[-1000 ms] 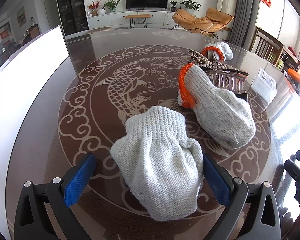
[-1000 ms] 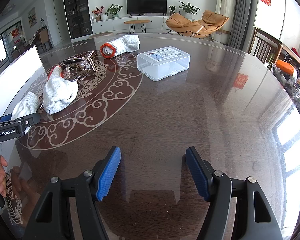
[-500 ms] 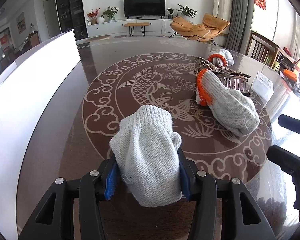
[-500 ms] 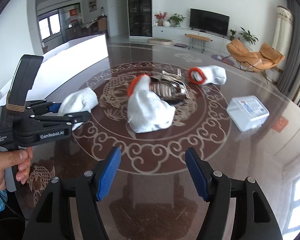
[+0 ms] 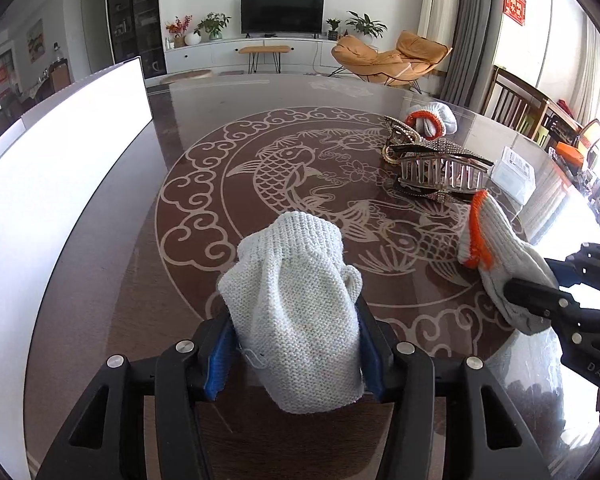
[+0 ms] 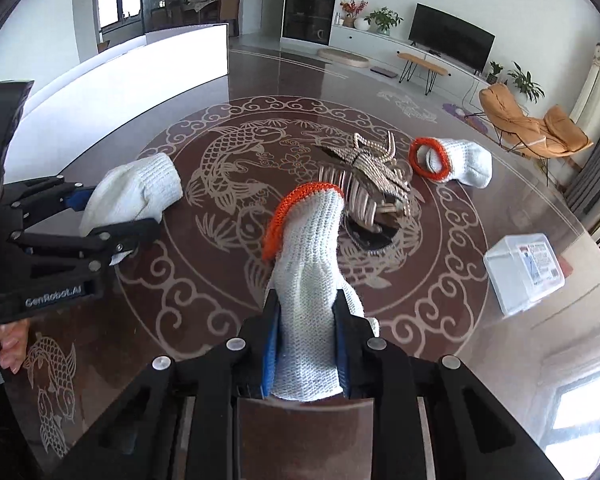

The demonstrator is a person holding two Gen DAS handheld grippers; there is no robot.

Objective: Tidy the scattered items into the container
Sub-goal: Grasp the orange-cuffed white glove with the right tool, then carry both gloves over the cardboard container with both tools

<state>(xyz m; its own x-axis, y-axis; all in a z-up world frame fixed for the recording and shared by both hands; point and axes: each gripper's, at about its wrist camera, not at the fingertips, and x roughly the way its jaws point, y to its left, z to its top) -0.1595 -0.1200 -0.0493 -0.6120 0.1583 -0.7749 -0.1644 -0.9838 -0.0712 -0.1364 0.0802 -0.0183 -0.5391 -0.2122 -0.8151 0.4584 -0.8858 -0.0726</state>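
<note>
My left gripper (image 5: pixel 294 320) is shut on a plain grey-white knitted glove (image 5: pixel 296 280), whose cuff points away over the table. The right wrist view shows the same glove (image 6: pixel 136 192) in the left gripper (image 6: pixel 112 216). My right gripper (image 6: pixel 306 320) has its jaws closing, and both blue pads press on the finger end of an orange-cuffed white glove (image 6: pixel 308 240). That glove (image 5: pixel 500 252) also shows at the right edge of the left wrist view. A clear plastic box (image 6: pixel 524 272) with a labelled lid stands shut at the right.
A pile of jewelled hair claws (image 6: pixel 372 184) lies just beyond the held orange-cuffed glove. A second orange-cuffed glove (image 6: pixel 456 160) lies farther back. A tall white panel (image 5: pixel 60 168) runs along the table's left side. A person's fingers (image 6: pixel 12 344) hold the left gripper's handle.
The left gripper went from open around the plain glove to shut on it. The right gripper swung left from bare table to the orange-cuffed glove and closed on it.
</note>
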